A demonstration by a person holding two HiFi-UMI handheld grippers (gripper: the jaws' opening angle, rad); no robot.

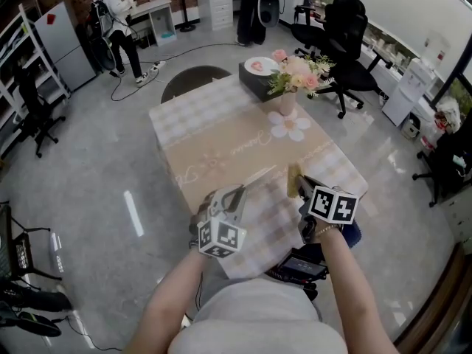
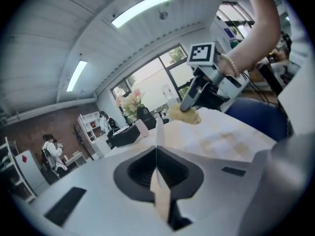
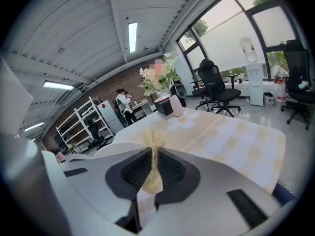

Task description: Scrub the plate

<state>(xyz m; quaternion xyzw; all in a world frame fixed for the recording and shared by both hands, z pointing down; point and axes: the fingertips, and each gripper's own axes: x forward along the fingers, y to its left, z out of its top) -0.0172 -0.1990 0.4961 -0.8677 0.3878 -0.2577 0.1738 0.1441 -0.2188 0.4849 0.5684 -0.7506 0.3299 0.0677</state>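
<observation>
A square table draped in a pale checked cloth stands on the grey floor. A tan runner with a white flower print crosses its middle. Far right stands a pink vase of flowers, with a dark box at the far edge.

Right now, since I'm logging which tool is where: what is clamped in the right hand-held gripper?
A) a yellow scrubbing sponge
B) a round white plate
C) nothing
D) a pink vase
A: in the right gripper view, the right hand-held gripper has its jaws shut on the yellow scrubbing sponge; the thin white plate sits edge-on in the left hand-held gripper.
</observation>
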